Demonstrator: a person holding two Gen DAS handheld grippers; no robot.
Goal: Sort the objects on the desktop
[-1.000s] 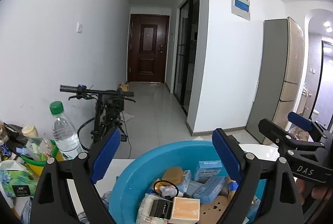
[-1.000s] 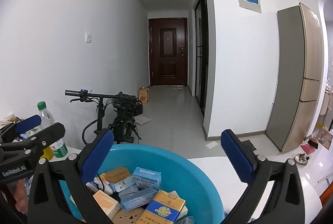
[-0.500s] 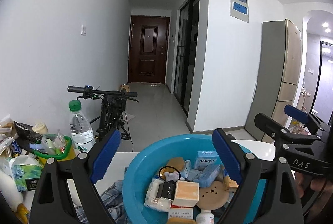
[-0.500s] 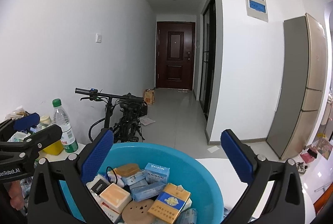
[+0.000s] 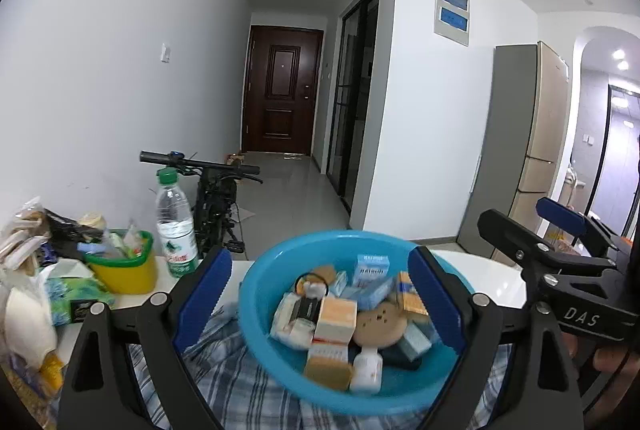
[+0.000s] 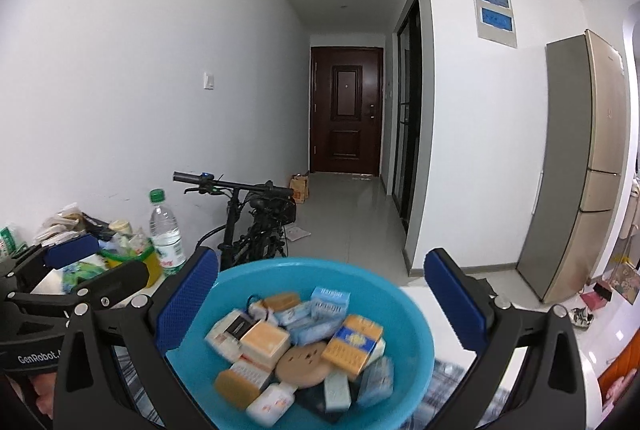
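A blue plastic basin (image 5: 264,314) (image 6: 412,346) sits on a plaid cloth (image 5: 236,386) and holds several small boxes, a round brown perforated disc (image 5: 378,324) (image 6: 302,364) and a small white bottle (image 5: 366,370). My left gripper (image 5: 320,300) is open and empty, its blue pads framing the basin from above. My right gripper (image 6: 320,304) is open and empty, also over the basin. Each gripper shows at the side of the other's view.
At the left stand a water bottle (image 5: 174,226) (image 6: 166,240), a yellow-and-green tub of small items (image 5: 120,268) and a pile of bags (image 5: 28,270). A bicycle (image 6: 256,222) stands behind the white table (image 5: 496,282). A fridge (image 6: 580,170) stands at right.
Both grippers have tilted down and pulled back, so the basin's contents and the plaid cloth show more fully. Both grippers stay open.
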